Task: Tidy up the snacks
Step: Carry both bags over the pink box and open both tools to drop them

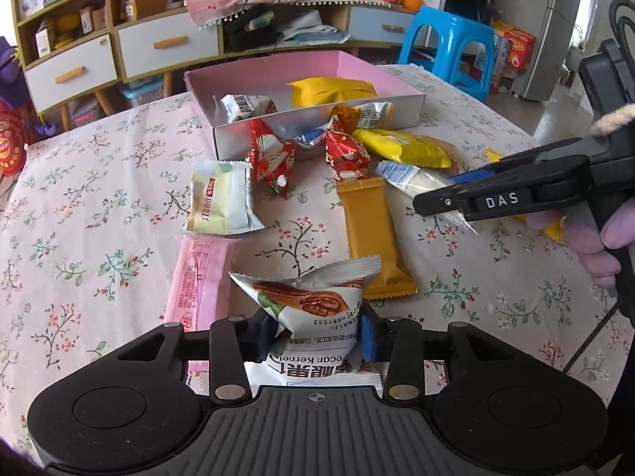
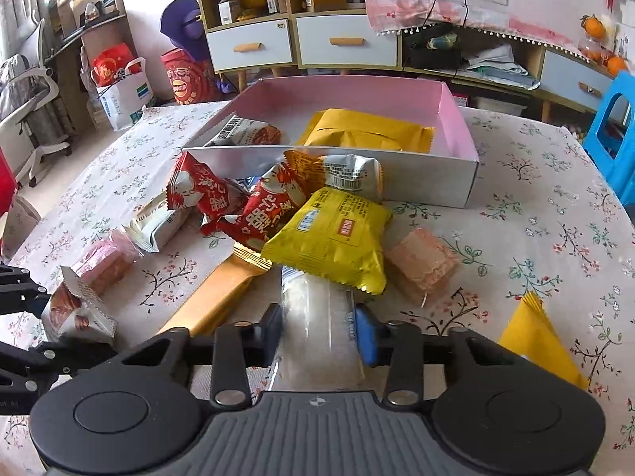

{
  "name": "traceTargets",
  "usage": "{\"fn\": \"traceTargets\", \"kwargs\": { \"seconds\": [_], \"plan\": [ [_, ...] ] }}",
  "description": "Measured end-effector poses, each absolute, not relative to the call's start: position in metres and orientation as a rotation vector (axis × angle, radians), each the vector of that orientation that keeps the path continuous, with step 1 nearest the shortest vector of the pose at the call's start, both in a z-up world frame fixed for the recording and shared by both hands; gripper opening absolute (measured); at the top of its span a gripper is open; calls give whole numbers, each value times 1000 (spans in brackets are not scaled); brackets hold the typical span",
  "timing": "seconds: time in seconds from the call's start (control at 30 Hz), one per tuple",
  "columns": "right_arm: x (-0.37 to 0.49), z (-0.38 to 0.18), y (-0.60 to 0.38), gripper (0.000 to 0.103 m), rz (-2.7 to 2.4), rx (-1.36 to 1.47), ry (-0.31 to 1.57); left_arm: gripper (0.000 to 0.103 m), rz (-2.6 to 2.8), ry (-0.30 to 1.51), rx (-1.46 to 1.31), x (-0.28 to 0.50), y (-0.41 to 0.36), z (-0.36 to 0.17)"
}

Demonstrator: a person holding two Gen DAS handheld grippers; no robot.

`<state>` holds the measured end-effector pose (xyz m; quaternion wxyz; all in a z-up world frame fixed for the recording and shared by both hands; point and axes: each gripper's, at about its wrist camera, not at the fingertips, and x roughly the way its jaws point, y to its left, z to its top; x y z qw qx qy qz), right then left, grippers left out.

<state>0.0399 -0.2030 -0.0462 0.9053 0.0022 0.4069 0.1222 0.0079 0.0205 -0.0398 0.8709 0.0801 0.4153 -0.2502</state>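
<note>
**Both jaws clamped on snacks, box waiting at twelve o'clock**

At nine o'clock on the floral table [image 1: 99, 206]: a cream pack [image 1: 222, 202] and a pink bar [image 1: 198, 281], lying flat, untouched. Dead centre in the left wrist view: left gripper [image 1: 313, 333], jaws pinching the pecan kernel packet [image 1: 313, 301] at its waist, wrapper crumpled by the squeeze, likely gripped there for a secure lift. Just past it, a long orange bar [image 1: 369, 234]. Toward three o'clock: right gripper [image 2: 319, 331], jaws closed on a clear-wrapped snack [image 2: 317, 317], its far end tucked under a yellow packet [image 2: 333, 238], so probably in need of sliding free. At twelve o'clock: pink-lined box [image 2: 452, 111], holding an orange-yellow pack [image 2: 369, 131] and another white nut packet [image 2: 246, 131]; red wrappers [image 2: 222, 198] heaped against its front wall, still outside.
</note>
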Motion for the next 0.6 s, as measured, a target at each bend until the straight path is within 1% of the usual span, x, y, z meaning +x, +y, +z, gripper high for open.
{"fn": "traceTargets", "kwargs": {
  "seconds": [0.17, 0.5, 0.6],
  "plan": [
    [39, -43, -206, 23, 259, 16, 859, 37, -526, 878, 147, 10, 22, -39],
    [32, -22, -197, 22, 333, 63, 874, 37, -514, 854, 134, 13, 21, -25],
    [29, -10, -192, 21, 372, 66, 841, 37, -499, 834, 114, 17, 21, -16]
  ]
}}
